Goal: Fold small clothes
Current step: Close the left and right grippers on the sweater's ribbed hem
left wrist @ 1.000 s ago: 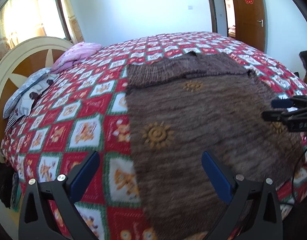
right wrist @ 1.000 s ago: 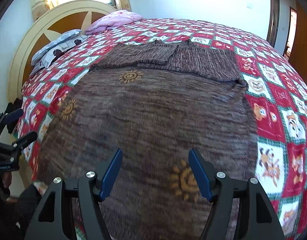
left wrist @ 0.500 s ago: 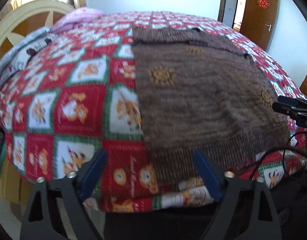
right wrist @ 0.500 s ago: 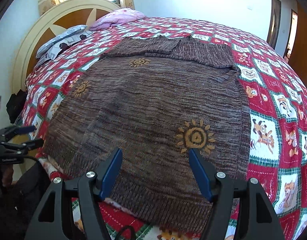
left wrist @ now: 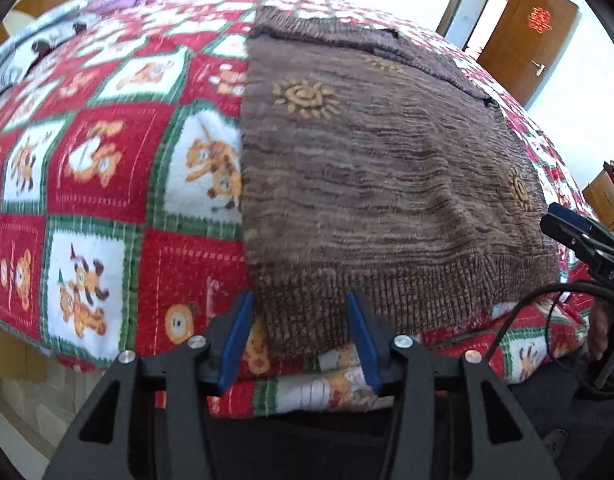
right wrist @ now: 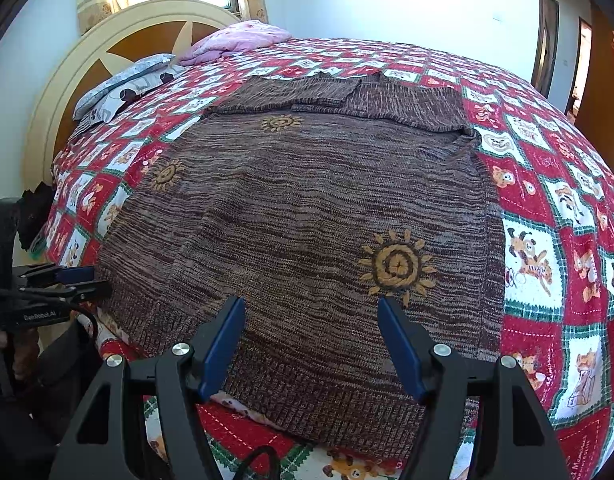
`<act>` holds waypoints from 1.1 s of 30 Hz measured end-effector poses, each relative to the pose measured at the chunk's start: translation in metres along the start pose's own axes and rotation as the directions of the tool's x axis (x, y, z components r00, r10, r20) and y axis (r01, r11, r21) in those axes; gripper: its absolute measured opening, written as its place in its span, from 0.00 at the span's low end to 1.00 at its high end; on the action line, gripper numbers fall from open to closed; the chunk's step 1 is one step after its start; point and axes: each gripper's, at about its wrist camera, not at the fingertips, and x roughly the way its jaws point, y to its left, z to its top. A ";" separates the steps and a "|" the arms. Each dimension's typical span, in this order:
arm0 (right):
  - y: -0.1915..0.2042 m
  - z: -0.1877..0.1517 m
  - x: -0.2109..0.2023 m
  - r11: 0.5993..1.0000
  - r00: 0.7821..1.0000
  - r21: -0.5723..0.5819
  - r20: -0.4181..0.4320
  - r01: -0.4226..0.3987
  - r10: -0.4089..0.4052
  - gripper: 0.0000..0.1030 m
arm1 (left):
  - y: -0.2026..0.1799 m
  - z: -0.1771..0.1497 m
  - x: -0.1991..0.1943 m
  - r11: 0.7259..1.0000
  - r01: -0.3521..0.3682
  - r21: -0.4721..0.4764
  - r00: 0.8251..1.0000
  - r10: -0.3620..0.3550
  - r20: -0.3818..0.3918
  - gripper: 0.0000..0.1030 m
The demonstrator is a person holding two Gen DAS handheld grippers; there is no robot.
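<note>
A brown knitted sweater (left wrist: 379, 184) with orange sun motifs lies flat on the bed, its sleeves folded across the far end. My left gripper (left wrist: 301, 336) is at the near bed edge. Its jaws are closing with the sweater's left hem corner (left wrist: 303, 312) between the blue pads, which do not visibly press on it. My right gripper (right wrist: 311, 344) hovers open just above the hem (right wrist: 339, 392) near its right side, holding nothing. Each gripper shows in the other's view: the right gripper (left wrist: 579, 236) at the sweater's right edge, the left gripper (right wrist: 67, 280) at its left corner.
The red, white and green checked bedspread (right wrist: 547, 216) covers the whole bed. A cream headboard (right wrist: 107, 40), pillows (right wrist: 123, 84) and a pink quilt (right wrist: 239, 40) are at the far left. A black cable (left wrist: 555, 300) hangs at the near edge. A wooden door (left wrist: 527, 36) stands at the far right.
My left gripper dropped and pulled back to the near bed edge, its jaws narrowing around the hem corner. My right gripper drew back toward the hem, then held still, equally wide.
</note>
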 end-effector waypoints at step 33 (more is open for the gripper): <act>-0.083 -0.071 -0.012 0.955 0.982 0.291 -0.188 0.053 0.003 0.46 | -0.002 0.000 -0.009 0.997 0.021 0.071 0.999 -0.023 0.030 0.10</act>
